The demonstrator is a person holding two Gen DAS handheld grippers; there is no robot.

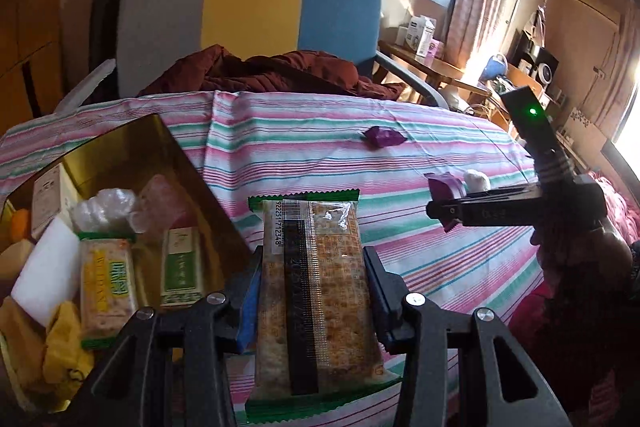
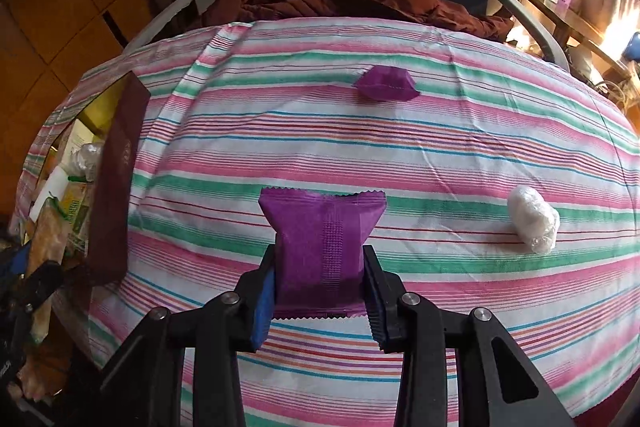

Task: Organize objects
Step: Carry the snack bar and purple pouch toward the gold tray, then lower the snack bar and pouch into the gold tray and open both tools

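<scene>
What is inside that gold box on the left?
The gold box holds snacks: a green-edged cracker pack, a green-labelled bar, a white block, clear-wrapped lumps and yellow wrappers. Whatever lies under these is covered.

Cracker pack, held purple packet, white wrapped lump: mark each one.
cracker pack (image 1: 316, 291), left wrist view, middle of its clear wrapper.
held purple packet (image 2: 320, 247), right wrist view, centre seam.
white wrapped lump (image 2: 534, 219), right wrist view, its middle.
</scene>
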